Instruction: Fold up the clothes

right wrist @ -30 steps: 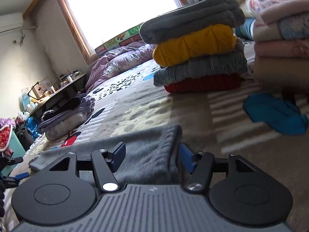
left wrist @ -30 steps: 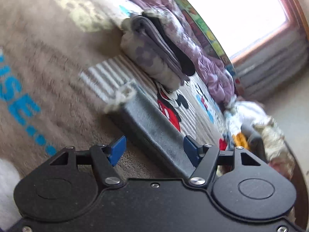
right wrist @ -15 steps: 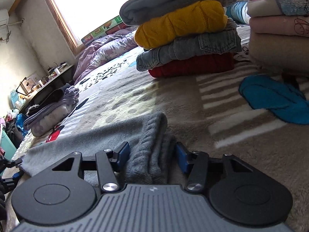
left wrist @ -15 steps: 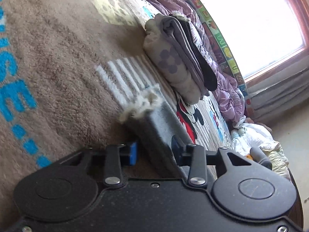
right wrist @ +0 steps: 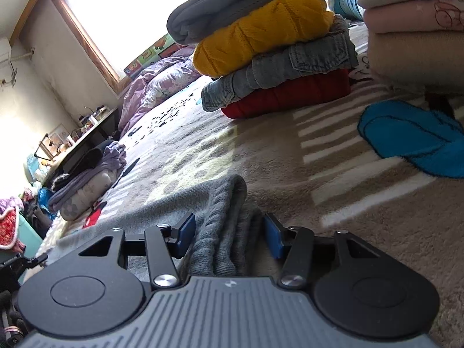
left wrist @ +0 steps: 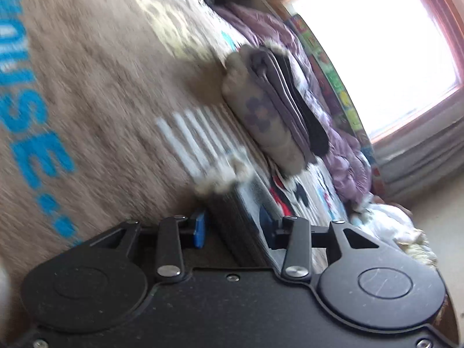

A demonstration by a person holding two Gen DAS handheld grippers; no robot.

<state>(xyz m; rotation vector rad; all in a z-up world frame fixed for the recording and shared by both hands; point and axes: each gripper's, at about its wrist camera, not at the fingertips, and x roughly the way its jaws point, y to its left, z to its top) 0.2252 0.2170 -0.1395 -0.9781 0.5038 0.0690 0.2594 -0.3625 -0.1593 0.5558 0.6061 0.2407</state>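
Observation:
A grey knit garment [right wrist: 162, 208] lies flat on the patterned blanket [right wrist: 275, 156]. Its bunched ribbed edge [right wrist: 229, 232] sits between the blue pads of my right gripper [right wrist: 227, 236], whose jaws have closed in around it with a small gap still showing on each side. In the left wrist view the same garment [left wrist: 240, 211], with a fluffy white trim [left wrist: 220, 179], runs between the pads of my left gripper [left wrist: 232, 227], whose jaws stand partly closed around its edge. That view is blurred.
A folded stack of grey, yellow, denim and red clothes [right wrist: 269, 58] stands ahead of the right gripper, with a pink and cream stack [right wrist: 417, 34] at right. A folded lilac pile [left wrist: 275, 110] and a purple quilt [left wrist: 333, 121] lie near the window.
Both grippers moved forward onto the grey garment and their jaws narrowed around its edges. The garment's edge has bunched up between the right pads.

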